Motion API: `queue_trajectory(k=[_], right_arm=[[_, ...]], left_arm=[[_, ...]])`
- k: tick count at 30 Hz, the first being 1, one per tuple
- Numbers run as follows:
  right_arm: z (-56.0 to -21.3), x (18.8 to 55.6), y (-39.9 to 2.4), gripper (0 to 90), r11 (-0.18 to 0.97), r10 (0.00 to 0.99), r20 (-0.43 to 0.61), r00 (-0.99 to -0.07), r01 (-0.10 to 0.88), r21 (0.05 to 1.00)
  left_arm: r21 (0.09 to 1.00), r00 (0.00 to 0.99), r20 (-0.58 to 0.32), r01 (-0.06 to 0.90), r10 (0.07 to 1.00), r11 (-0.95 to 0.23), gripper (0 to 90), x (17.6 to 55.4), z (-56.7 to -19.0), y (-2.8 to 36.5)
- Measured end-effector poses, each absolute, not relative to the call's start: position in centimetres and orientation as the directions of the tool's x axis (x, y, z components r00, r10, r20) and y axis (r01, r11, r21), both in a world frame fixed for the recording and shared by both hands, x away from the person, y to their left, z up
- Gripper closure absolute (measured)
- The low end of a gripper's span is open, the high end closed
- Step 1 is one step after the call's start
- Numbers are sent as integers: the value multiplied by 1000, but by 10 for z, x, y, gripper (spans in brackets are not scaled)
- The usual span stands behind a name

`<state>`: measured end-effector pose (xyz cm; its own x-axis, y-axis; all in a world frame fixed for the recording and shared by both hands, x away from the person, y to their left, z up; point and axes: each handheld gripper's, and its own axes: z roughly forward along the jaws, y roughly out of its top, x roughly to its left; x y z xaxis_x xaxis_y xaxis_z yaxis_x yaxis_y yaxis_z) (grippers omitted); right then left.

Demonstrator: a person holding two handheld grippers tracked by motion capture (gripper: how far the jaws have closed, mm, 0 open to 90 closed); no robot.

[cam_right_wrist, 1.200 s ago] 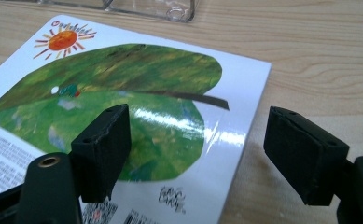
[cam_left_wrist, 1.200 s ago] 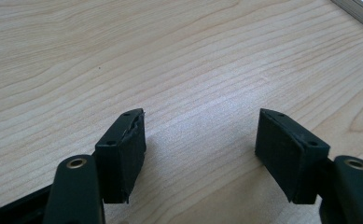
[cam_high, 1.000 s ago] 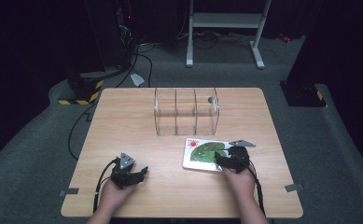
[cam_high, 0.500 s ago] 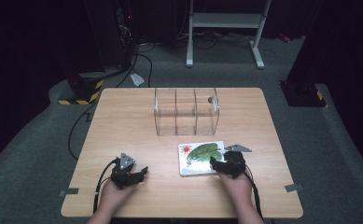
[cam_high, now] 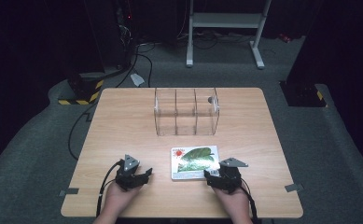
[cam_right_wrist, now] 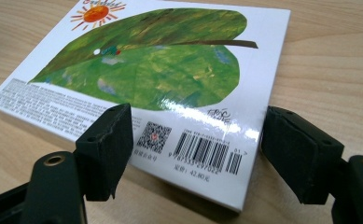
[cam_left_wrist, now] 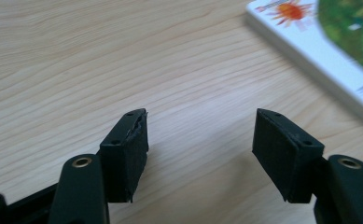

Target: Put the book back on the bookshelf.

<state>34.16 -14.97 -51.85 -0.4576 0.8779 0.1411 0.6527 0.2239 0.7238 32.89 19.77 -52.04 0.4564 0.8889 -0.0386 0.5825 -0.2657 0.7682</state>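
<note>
Item 1. Right gripper [cam_high: 215,178], held at the near edge of the table [cam_high: 123,121], at about 5 o'clock on the tabletop. Its jaws are spread apart with nothing pressed between them. In the right gripper view, they are seen standing over the near, barcoded edge of the book [cam_right_wrist: 160,79], one on each side, the pads [cam_right_wrist: 109,140] not closed on it.

Item 2. Left gripper [cam_high: 144,175], at about 7 o'clock, resting low over bare wood. Its jaws have just been closing a little yet remain wide apart, nothing between them.

Item 3. Book [cam_high: 194,161], white cover with a green leaf and a small sun, lying flat just near of table centre, directly at 12 o'clock from the right gripper.

Item 4. Clear divided box [cam_high: 186,112], three compartments, standing beyond the book at mid-table. A small dark spot is noted on its right end; what it is cannot be told.

Progress, as judged: the book is approached but not gripped or lifted; grasping and any placing are left to be done.

Views compared: barcode, code square and fine print are given by the right gripper view; the box and both hands by the high view; the book's corner [cam_left_wrist: 310,51] off at 2 o'clock by the left gripper view.
</note>
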Motion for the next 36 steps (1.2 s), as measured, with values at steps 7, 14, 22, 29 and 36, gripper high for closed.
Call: queue_trajectory(k=[7, 14, 22, 29, 36], right_arm=[[-519, 335, -145, 253, 233, 866, 145, -478, 644, 729], [-520, 335, -143, 251, 246, 856, 145, -496, 639, 729], [-521, 329, -130, 257, 298, 836, 123, -535, 630, 717], [-515, 329, -128, 278, 267, 818, 159, -553, 610, 746], [-511, 347, -130, 270, 221, 862, 142, -487, 612, 759]], left_arm=[[790, 509, -138, 575, 850, -215, 361, 329, -515, 159], [772, 511, -176, 602, 841, -204, 367, 338, -521, 138], [754, 509, -185, 622, 841, -211, 362, 336, -521, 145], [748, 503, -209, 635, 838, -195, 349, 338, -523, 148], [750, 503, -199, 631, 841, -200, 342, 346, -524, 146]])
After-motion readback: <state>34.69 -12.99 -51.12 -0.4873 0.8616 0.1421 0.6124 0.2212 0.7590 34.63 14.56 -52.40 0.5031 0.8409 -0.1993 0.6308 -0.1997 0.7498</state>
